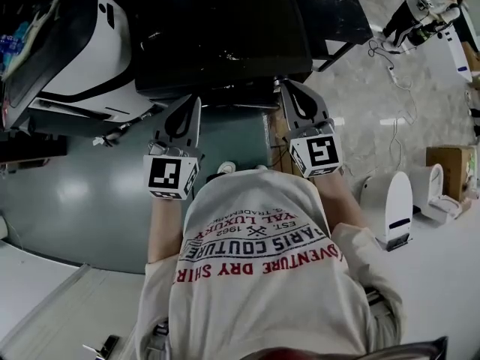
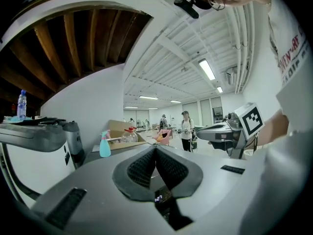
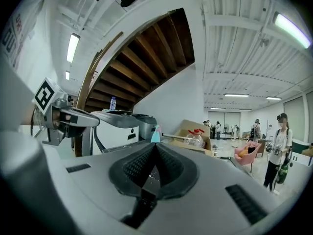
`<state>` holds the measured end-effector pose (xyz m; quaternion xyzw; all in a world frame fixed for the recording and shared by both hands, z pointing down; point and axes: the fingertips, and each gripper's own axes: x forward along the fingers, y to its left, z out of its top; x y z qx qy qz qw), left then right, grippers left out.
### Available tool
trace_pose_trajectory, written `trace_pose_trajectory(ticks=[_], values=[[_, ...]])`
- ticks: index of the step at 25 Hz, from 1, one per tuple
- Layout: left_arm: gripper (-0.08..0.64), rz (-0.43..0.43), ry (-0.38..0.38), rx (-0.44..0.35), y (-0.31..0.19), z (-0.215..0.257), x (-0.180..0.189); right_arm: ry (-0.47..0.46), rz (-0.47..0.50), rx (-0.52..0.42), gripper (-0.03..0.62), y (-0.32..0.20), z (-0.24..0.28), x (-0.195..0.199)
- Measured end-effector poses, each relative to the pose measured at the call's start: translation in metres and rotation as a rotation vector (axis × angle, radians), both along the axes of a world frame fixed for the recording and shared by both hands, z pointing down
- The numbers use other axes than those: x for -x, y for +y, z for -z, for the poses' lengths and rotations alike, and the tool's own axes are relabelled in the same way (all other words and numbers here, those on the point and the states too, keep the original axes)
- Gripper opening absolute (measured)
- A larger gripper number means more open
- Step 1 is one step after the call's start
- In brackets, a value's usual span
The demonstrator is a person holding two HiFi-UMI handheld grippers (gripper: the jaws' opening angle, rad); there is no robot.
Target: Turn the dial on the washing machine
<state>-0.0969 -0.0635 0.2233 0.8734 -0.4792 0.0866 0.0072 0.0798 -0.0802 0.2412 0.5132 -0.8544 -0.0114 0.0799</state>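
No dial shows in any view. In the head view a dark-topped machine (image 1: 225,28) stands just ahead of both grippers. My left gripper (image 1: 192,105) and my right gripper (image 1: 288,88) are held side by side, level, pointing at its near edge. In the left gripper view the left gripper (image 2: 155,149) is shut, its ribbed pads meeting with nothing between them. The right gripper (image 3: 155,146) is shut the same way in its own view, also empty. Each gripper sees the other beside it: the right gripper (image 2: 230,131) and the left gripper (image 3: 63,116).
A white appliance (image 1: 82,51) stands at the left with a water bottle (image 3: 113,103) on top. A blue spray bottle (image 2: 104,145) and a cardboard box (image 3: 195,130) with red-capped bottles lie beyond. People (image 3: 278,151) stand in the far hall near a pink chair (image 3: 247,153).
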Motion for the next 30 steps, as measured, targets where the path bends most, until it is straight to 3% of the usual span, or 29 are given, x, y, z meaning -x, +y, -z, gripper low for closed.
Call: trace_pose_trajectory(ticks=[9,17,30], values=[[0.017,-0.007,0.012,-0.003,-0.002,0.004,-0.001,-0.057,0.004,-0.016,0.028,0.0,0.013,-0.002],[0.017,-0.009,-0.008,-0.001,-0.003,0.002,0.0,-0.055,0.038,-0.018,0.028,0.001,0.013,0.003],[0.017,-0.016,-0.02,0.02,-0.009,-0.001,-0.007,-0.087,0.01,-0.008,0.028,-0.003,0.016,0.0]])
